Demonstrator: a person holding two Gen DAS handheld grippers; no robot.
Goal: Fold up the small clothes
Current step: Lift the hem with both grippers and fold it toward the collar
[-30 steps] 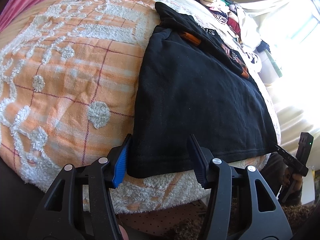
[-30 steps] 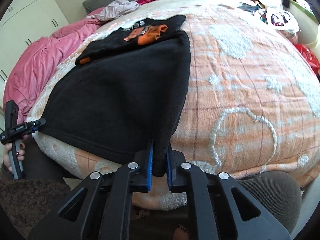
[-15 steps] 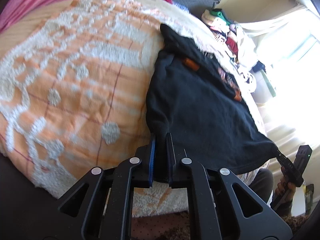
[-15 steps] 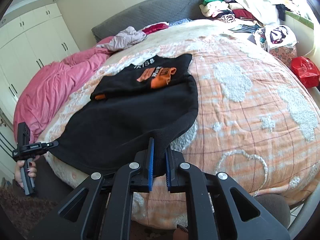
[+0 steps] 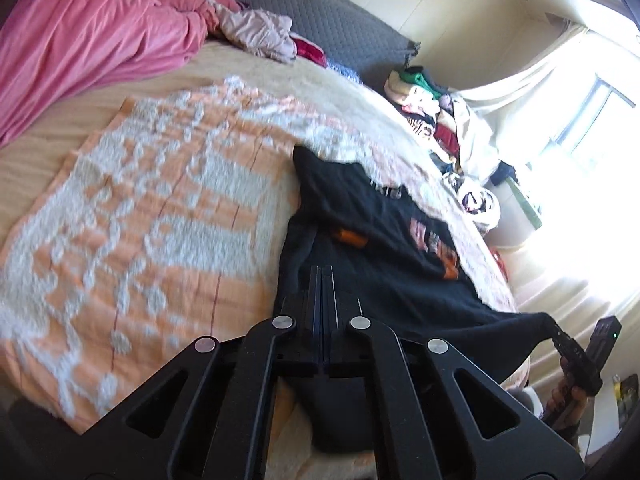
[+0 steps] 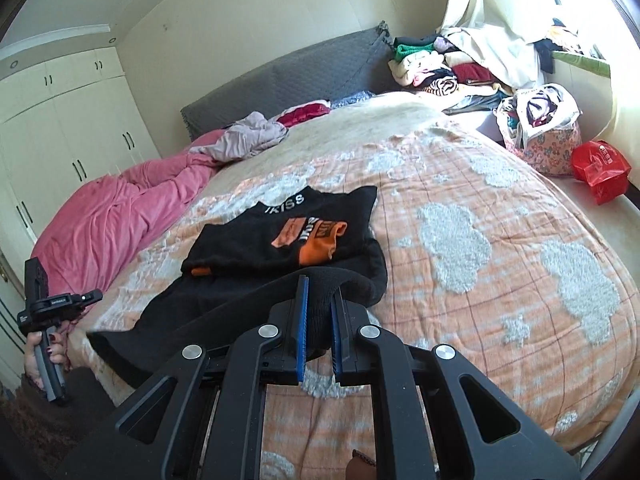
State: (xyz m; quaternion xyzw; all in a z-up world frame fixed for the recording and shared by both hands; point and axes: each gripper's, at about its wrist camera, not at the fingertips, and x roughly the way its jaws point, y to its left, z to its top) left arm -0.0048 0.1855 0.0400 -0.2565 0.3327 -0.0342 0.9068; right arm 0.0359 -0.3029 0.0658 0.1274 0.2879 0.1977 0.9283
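Observation:
A black sweatshirt (image 5: 384, 272) with orange print lies on the orange-and-white blanket (image 5: 160, 232), its top part folded with sleeves in. My left gripper (image 5: 322, 272) is shut on one bottom corner of the sweatshirt and holds it lifted off the bed. My right gripper (image 6: 318, 300) is shut on the other bottom corner of the sweatshirt (image 6: 288, 248), also lifted. The hem hangs stretched between the two grippers above the blanket (image 6: 480, 248). The right gripper also shows in the left wrist view (image 5: 560, 334), and the left gripper in the right wrist view (image 6: 94, 295).
A pink duvet (image 6: 112, 216) lies on the bed's far left side. Loose clothes (image 6: 248, 136) sit near the grey headboard (image 6: 288, 76). A clothes pile (image 6: 452, 68), a floral bag (image 6: 540, 136) and a red bag (image 6: 600, 168) stand at the right by the window.
My left gripper closed on the sweatshirt's bottom corner. Both grippers then rose and lifted the hem off the bed, moving it toward the folded top part.

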